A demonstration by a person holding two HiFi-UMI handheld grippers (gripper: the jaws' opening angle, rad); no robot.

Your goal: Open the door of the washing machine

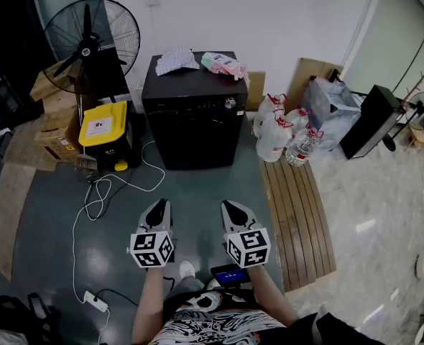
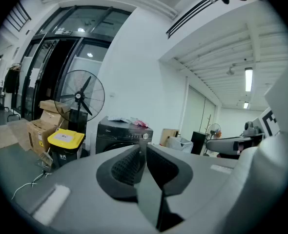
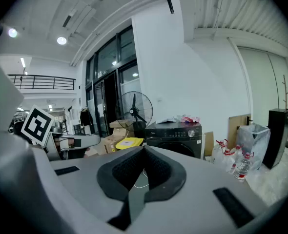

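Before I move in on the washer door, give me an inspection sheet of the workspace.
Surface: grey floor.
Job's things: black washing machine, door shut.
Clutter: pink packet, white packet on the machine; water bottles, wooden board right; yellow-lidded bin, boxes left.
Grippers: left gripper, right gripper short of the machine, fingers together, nothing held.
Cables: white cable loops over the floor at left to a power strip.
Surroundings: fan, white wall.
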